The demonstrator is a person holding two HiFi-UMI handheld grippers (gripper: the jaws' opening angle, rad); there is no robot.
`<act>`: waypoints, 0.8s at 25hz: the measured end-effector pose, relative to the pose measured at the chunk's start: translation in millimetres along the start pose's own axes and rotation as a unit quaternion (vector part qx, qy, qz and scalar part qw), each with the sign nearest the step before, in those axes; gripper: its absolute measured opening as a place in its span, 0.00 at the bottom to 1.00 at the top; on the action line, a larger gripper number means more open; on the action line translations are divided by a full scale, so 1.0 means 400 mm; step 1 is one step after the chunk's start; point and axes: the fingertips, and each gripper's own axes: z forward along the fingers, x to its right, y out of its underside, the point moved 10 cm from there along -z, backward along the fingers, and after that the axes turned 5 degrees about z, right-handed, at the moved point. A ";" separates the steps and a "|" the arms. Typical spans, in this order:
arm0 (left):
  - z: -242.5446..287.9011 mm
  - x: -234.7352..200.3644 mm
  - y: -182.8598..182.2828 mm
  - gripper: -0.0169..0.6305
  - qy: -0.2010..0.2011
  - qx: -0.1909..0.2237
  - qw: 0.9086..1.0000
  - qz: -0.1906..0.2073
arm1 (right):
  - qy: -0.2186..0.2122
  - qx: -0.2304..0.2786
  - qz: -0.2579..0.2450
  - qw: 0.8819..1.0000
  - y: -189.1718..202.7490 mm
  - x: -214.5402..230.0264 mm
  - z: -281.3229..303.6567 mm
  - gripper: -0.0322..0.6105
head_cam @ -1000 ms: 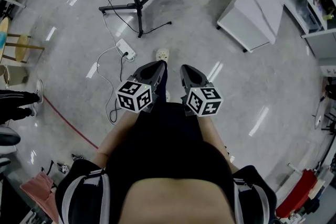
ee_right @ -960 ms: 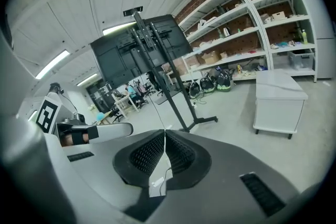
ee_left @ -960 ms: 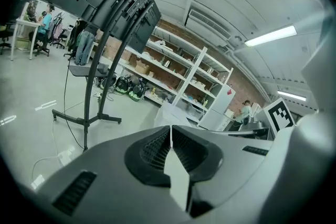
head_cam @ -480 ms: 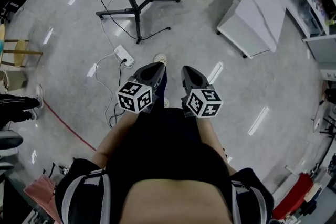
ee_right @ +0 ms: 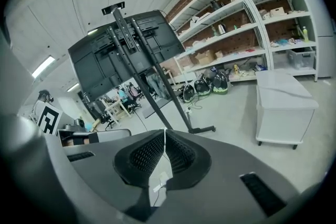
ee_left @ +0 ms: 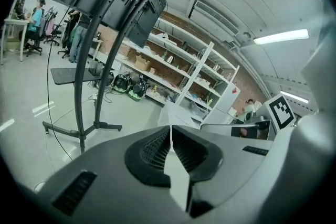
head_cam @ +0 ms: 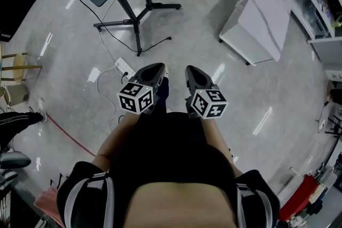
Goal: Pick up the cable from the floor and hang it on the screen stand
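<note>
A white cable (head_cam: 110,94) lies in loops on the grey floor, running from a white power strip (head_cam: 124,67) just left of my left gripper (head_cam: 155,68). A thin black cable (head_cam: 118,40) trails from the screen stand's feet (head_cam: 136,23). The stand's black post (ee_left: 80,93) and screen (ee_right: 123,52) rise ahead in both gripper views. My left gripper (ee_left: 170,130) and right gripper (ee_right: 164,134) are held side by side at waist height above the floor, both shut with nothing between the jaws. The right gripper (head_cam: 191,71) is beside the left one in the head view.
A white cabinet (head_cam: 261,14) stands at the right, with shelving (ee_right: 247,18) behind it. A red cord (head_cam: 68,132) crosses the floor at the left, near a wooden stool (head_cam: 22,65) and someone's shoe (head_cam: 16,119). People sit at desks far off (ee_left: 37,18).
The stand's feet, the power strip and the white cable have slid closer and lower in the head view. The white plug ahead of the grippers is now hidden behind them. Both grippers stay shut.
</note>
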 end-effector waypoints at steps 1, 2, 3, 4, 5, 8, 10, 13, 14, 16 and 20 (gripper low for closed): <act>0.016 -0.008 -0.014 0.05 0.000 0.001 1.000 -0.001 | -0.001 0.000 -0.002 1.000 -0.018 0.006 0.013 0.09; 0.033 -0.015 -0.027 0.05 0.001 0.002 1.000 -0.002 | 0.000 0.000 -0.004 1.000 -0.036 0.014 0.026 0.09; 0.050 -0.022 -0.040 0.05 0.001 0.003 1.000 -0.002 | 0.001 -0.001 -0.005 1.000 -0.052 0.022 0.040 0.09; 0.065 -0.029 -0.052 0.05 0.001 0.002 1.000 -0.003 | 0.002 -0.001 -0.006 1.000 -0.067 0.030 0.054 0.09; 0.079 -0.037 -0.063 0.05 0.002 0.002 1.000 -0.003 | 0.002 -0.002 -0.007 1.000 -0.082 0.039 0.068 0.09; 0.116 -0.066 -0.096 0.05 0.002 0.001 1.000 0.000 | 0.003 -0.002 -0.008 1.000 -0.121 0.064 0.115 0.09; 0.138 -0.090 -0.113 0.05 0.001 -0.002 1.000 0.004 | 0.003 -0.004 -0.008 1.000 -0.142 0.080 0.150 0.09; 0.161 -0.128 -0.133 0.05 -0.005 -0.006 1.000 0.004 | 0.003 -0.009 -0.008 1.000 -0.164 0.097 0.199 0.09; 0.166 -0.139 -0.139 0.05 -0.007 -0.007 1.000 0.004 | 0.003 -0.011 -0.010 1.000 -0.171 0.103 0.214 0.09; 0.178 -0.155 -0.154 0.05 -0.010 -0.010 1.000 0.008 | 0.005 -0.013 -0.013 1.000 -0.186 0.116 0.241 0.09; 0.203 -0.190 -0.175 0.05 -0.009 -0.012 1.000 0.015 | 0.008 -0.017 -0.010 1.000 -0.210 0.143 0.294 0.09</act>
